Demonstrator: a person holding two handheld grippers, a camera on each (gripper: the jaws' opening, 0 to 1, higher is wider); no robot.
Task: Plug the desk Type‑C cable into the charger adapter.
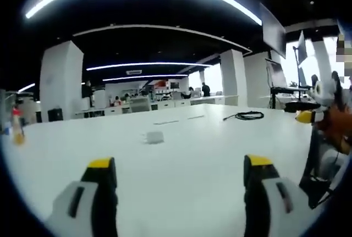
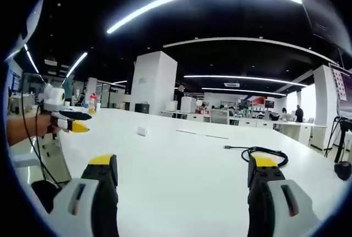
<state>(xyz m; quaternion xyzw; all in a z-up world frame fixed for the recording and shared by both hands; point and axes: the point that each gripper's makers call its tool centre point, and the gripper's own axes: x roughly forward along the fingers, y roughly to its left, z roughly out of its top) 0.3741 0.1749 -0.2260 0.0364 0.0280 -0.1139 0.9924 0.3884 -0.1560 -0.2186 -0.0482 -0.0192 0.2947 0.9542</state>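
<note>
On the white surface [image 1: 192, 182] charger [image 1: 154, 137] and cable [image 1: 248, 116] lie well apart, so you hold both tools, left tool [image 1: 181, 174] and right tool [image 2: 183, 171], released and empty.

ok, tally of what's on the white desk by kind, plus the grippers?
White charger adapter: 1
Black coiled cable: 1
Bottle at the desk's far edge: 1
Grippers, both open and empty: 2 (left gripper, right gripper)
Total: 5
</note>
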